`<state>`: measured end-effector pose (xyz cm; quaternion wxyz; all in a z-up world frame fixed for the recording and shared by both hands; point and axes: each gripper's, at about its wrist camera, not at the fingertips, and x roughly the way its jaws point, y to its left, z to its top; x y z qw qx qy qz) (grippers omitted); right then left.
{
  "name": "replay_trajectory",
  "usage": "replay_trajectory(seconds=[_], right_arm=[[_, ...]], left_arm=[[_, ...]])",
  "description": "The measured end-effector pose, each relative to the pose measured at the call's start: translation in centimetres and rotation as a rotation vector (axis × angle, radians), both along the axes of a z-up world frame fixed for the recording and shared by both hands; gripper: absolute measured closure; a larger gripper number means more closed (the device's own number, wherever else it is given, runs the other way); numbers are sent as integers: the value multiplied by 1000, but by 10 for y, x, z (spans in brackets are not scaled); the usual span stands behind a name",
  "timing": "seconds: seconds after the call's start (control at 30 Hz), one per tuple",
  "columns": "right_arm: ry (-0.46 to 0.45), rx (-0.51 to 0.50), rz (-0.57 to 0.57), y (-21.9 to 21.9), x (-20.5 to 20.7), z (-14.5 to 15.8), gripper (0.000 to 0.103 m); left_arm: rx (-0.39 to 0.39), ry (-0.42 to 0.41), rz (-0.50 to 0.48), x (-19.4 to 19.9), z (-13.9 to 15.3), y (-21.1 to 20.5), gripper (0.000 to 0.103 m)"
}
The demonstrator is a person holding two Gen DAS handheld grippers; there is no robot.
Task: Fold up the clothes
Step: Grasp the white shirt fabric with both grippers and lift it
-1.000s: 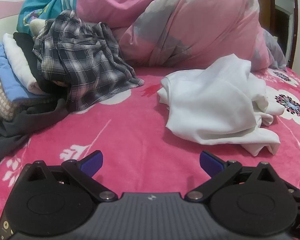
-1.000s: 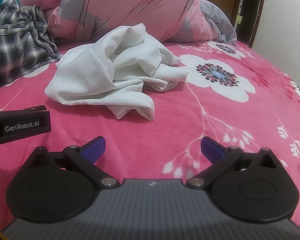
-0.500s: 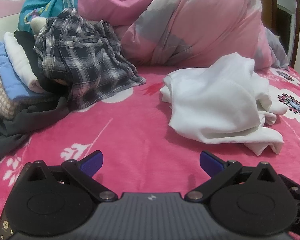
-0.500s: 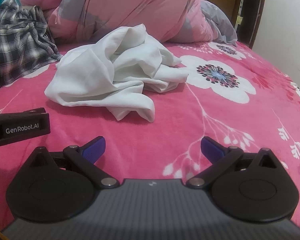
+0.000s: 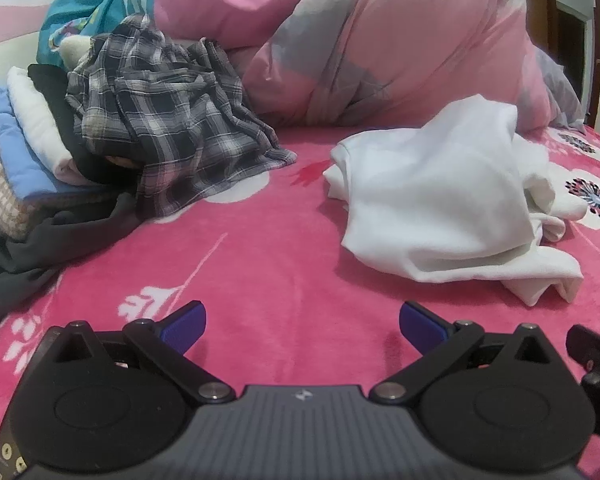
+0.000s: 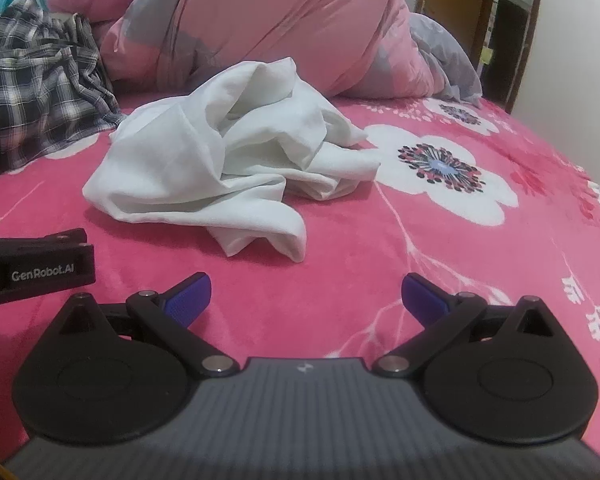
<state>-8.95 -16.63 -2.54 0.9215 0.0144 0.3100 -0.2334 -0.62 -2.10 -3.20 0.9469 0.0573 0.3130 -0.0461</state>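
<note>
A crumpled white garment (image 5: 440, 200) (image 6: 220, 168) lies in a heap on the pink flowered bedspread (image 5: 260, 264) (image 6: 440, 240). My left gripper (image 5: 302, 326) hovers low over the bedspread, short of the garment and to its left, open and holding nothing. My right gripper (image 6: 306, 298) is also open and empty, a little in front of the garment's near corner. The left gripper's black body (image 6: 36, 268) shows at the left edge of the right wrist view.
A crumpled grey plaid shirt (image 5: 168, 128) (image 6: 40, 80) drapes over a stack of folded clothes (image 5: 28, 148) at the left. A dark garment (image 5: 40, 248) trails below the stack. A bunched pink and grey duvet (image 5: 360, 40) (image 6: 260, 20) fills the back. A door frame (image 6: 516, 32) stands at the right.
Both grippers have drifted slightly; the white garment sits a little further right in the left view. Both stay open.
</note>
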Motion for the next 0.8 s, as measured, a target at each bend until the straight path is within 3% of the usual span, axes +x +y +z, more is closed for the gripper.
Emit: replay_trajectory(seconds=[0.13, 0.23, 0.3, 0.5, 0.6, 0.8], right_arm=[[-54, -37, 53, -15, -3, 3, 1], [-106, -8, 119, -34, -2, 10, 1], [-135, 0, 66, -46, 2, 19, 1], [-213, -51, 137, -83, 39, 55, 1], [-193, -36, 175, -101, 74, 64, 1], [-116, -30, 252, -106, 147, 61, 1]], left_arm=[[-24, -21, -13, 2, -1, -3, 0], [-7, -44, -45, 7, 5, -13, 0], [7, -59, -69, 10, 10, -20, 0], [-26, -111, -149, 33, 31, -38, 0], [-44, -101, -166, 52, 26, -45, 2], [-90, 29, -221, 79, -2, -50, 30]])
